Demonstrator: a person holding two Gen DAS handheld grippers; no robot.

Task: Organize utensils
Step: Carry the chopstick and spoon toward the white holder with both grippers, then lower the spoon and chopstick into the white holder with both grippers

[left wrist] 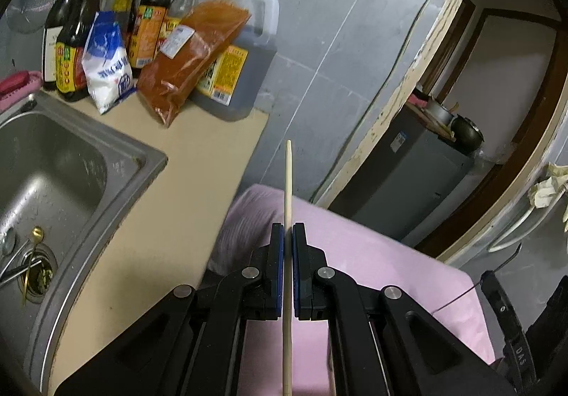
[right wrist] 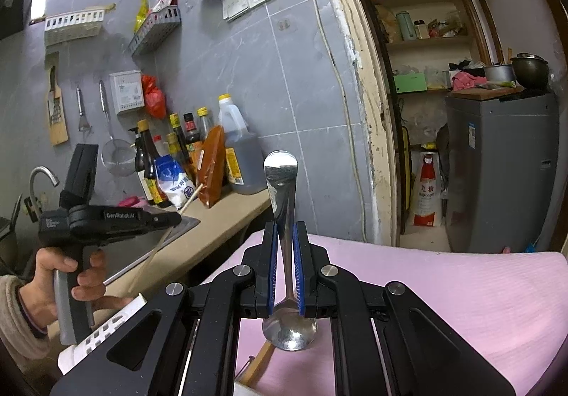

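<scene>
My left gripper [left wrist: 288, 229] is shut on a pale wooden chopstick [left wrist: 288, 183] that runs straight between the blue pads, its tip over the edge of a pink cloth [left wrist: 372, 261]. The right wrist view shows that same gripper [right wrist: 174, 216] held by a hand [right wrist: 53, 275] above the counter edge, the chopstick [right wrist: 193, 195] slanting through it. My right gripper [right wrist: 285, 229] is shut on a steel spoon [right wrist: 282, 183], handle pointing away and bowl back near the camera, above the pink cloth [right wrist: 443, 289]. More utensils, among them a gold spoon [left wrist: 35, 236], lie in the steel sink [left wrist: 117, 154].
Sauce bottles [left wrist: 74, 33], a white salt bag [left wrist: 106, 62], an orange spice packet [left wrist: 191, 55] and an oil jug [left wrist: 245, 51] crowd the back of the beige counter [left wrist: 159, 218]. A white slotted holder [right wrist: 103, 332] sits low at left. A doorway with a grey appliance [right wrist: 497, 168] lies to the right.
</scene>
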